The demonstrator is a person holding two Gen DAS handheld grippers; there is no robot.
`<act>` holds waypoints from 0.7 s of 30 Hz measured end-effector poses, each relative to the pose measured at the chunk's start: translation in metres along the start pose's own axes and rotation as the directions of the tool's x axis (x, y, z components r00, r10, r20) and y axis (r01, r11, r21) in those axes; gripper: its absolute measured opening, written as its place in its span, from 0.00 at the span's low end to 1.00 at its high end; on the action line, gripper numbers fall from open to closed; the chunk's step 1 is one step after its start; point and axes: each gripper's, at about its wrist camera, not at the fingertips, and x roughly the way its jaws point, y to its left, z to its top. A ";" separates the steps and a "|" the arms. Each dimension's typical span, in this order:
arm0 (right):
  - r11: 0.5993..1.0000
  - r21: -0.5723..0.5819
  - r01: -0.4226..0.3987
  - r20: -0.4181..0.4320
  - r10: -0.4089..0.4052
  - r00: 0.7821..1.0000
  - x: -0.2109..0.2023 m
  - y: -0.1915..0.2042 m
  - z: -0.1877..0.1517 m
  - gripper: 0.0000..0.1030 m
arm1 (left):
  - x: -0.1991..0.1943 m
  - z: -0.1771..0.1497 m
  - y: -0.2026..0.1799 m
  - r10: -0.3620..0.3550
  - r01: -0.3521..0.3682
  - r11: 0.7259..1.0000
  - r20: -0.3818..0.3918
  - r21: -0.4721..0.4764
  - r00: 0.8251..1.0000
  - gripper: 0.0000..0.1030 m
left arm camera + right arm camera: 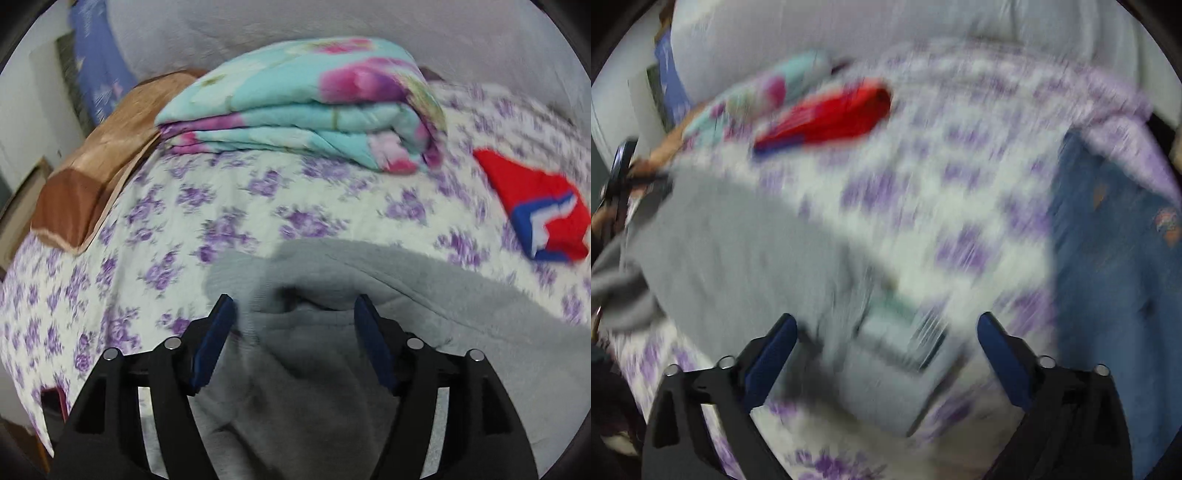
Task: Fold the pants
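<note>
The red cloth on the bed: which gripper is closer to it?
Hard to say. It lies ahead-right of the left gripper, ahead-left of the right gripper; both are well short of it.

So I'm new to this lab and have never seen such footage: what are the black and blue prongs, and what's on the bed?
Each picture comes from a camera on a handheld two-finger gripper, looking along its fingers. The left gripper and right gripper are both open, holding nothing. Both point at grey pants lying on a purple-flowered bedspread. Farther back lie a folded turquoise quilt, a red cloth and a brown pillow. The right view is blurred; blue fabric shows at its right.
</note>
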 end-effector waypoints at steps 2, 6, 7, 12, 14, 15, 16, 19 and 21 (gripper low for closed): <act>1.000 -0.016 -0.015 0.012 0.016 1.000 0.000 0.008 -0.002 0.36 | 0.007 -0.003 -0.010 0.030 -0.030 0.999 -0.007 0.022 1.000 0.53; 0.996 -0.057 0.070 0.224 -0.056 0.973 -0.056 0.023 0.028 0.18 | -0.007 -0.004 0.008 0.014 -0.012 0.998 0.029 -0.061 0.999 0.21; 0.994 -0.058 0.095 0.260 -0.077 0.962 -0.068 0.024 0.041 0.18 | -0.015 -0.001 0.017 0.005 0.000 0.996 0.057 -0.094 0.998 0.21; 0.983 -0.049 0.176 0.377 -0.145 0.915 -0.084 0.034 0.101 0.19 | -0.047 0.025 0.042 -0.006 0.032 0.985 0.152 -0.170 0.988 0.21; 0.982 0.001 0.187 0.296 -0.179 0.938 -0.055 0.016 0.125 0.24 | -0.033 0.029 0.037 0.007 0.008 0.990 0.107 -0.139 0.994 0.21; 0.978 0.041 0.206 0.208 -0.210 0.955 -0.024 0.004 0.131 0.42 | -0.021 0.027 0.034 0.015 -0.006 0.993 0.071 -0.119 0.997 0.27; 0.966 0.065 0.251 0.157 -0.258 0.953 -0.002 -0.006 0.130 0.61 | -0.007 0.024 0.030 0.037 -0.034 0.995 0.028 -0.097 0.999 0.46; 0.927 0.108 0.360 0.062 -0.367 0.928 0.040 -0.017 0.107 0.62 | 0.024 0.012 0.031 0.108 -0.112 0.991 -0.052 -0.071 0.993 0.68; 0.932 0.160 0.325 0.115 -0.345 0.932 0.025 -0.010 0.086 0.63 | 0.016 0.010 0.043 0.078 -0.082 0.991 -0.042 -0.110 0.996 0.72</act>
